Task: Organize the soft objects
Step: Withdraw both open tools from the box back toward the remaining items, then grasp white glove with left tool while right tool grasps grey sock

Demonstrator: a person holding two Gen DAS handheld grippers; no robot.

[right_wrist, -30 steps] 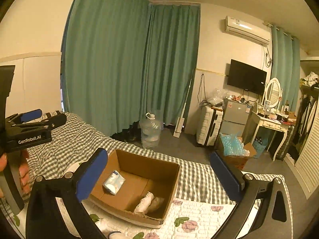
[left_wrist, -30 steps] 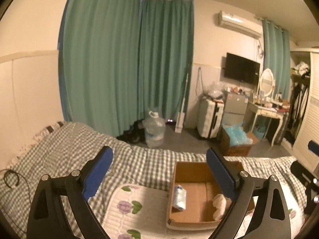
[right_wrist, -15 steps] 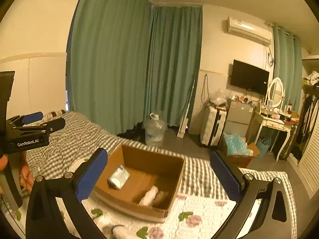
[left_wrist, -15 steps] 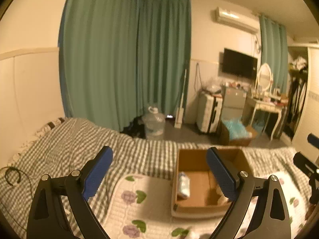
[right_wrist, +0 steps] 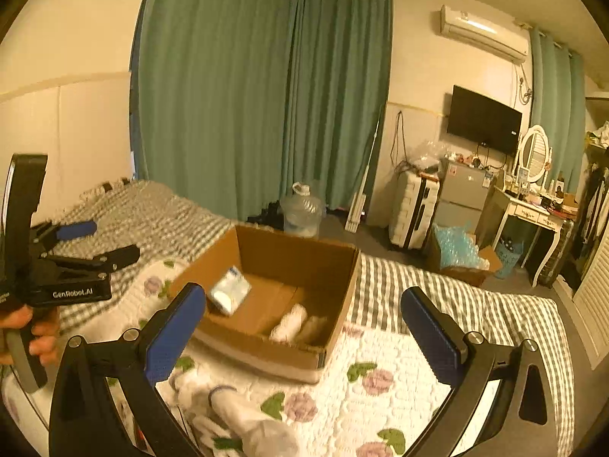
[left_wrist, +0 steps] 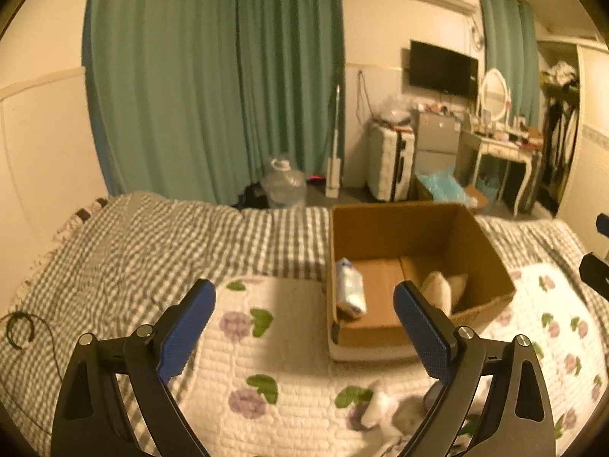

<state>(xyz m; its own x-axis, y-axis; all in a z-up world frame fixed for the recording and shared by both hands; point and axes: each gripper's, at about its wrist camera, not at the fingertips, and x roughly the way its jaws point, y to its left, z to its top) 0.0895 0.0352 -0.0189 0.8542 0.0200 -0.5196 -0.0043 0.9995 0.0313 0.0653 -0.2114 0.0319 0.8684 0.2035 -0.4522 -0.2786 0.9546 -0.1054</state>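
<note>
Bed [left_wrist: 125,243] covered by a grey-and-white checked blanket [right_wrist: 449,285]. Over the blanket lies a white quilted pad with purple flower print [left_wrist: 289,346]. An open cardboard box [left_wrist: 491,262] sits on the pad's far part, its back edge reaching the checked blanket. Loose white soft items [right_wrist: 243,419] lie on the pad in front of the box, blurred; their kind cannot be told. A thin dark cable, coiled at its end [left_wrist: 19,331], lies on the blanket at the left edge.
</note>
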